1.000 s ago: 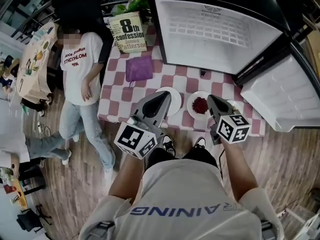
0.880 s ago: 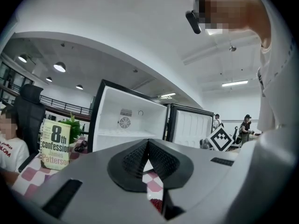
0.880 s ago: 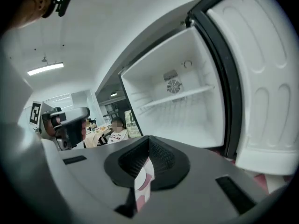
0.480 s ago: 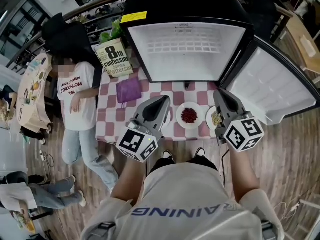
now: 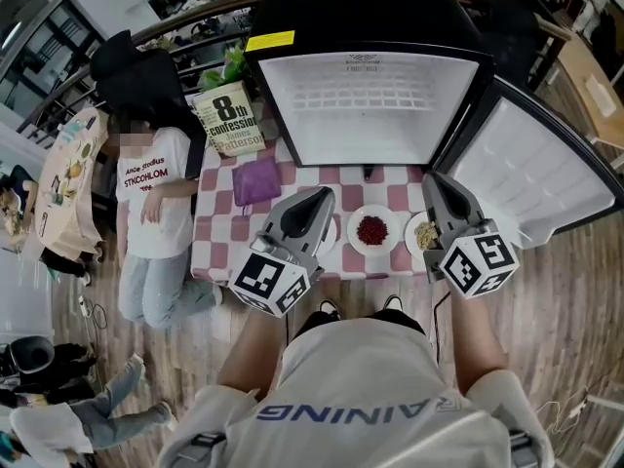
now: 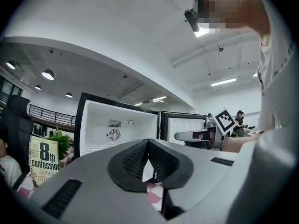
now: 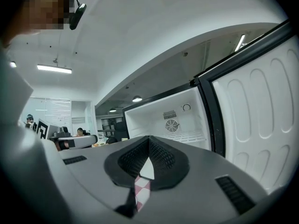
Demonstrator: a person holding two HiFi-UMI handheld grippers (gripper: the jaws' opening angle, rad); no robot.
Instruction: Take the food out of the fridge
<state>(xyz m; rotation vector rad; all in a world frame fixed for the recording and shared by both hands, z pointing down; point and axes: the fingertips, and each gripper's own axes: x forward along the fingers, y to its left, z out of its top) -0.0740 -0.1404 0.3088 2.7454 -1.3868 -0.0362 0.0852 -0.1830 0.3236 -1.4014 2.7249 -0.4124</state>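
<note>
The black fridge stands open on the checkered table, its white inside bare apart from a wire shelf. In front of it sit a plate of red food and, to its right, a plate of pale food half hidden by my right gripper. My left gripper hangs over a third white plate. Both grippers are shut with nothing in them, and both point level at the fridge. The left gripper's jaw tips meet, as do the right gripper's.
The fridge door swings out to the right. A book with a plant behind it and a purple cloth lie at the table's left. A person stands beside that left edge. A small dark object lies by the fridge front.
Both grippers have lifted away from the plates, the right one more, and now point level at the fridge. Both stayed shut. The person at the left shifted slightly.
</note>
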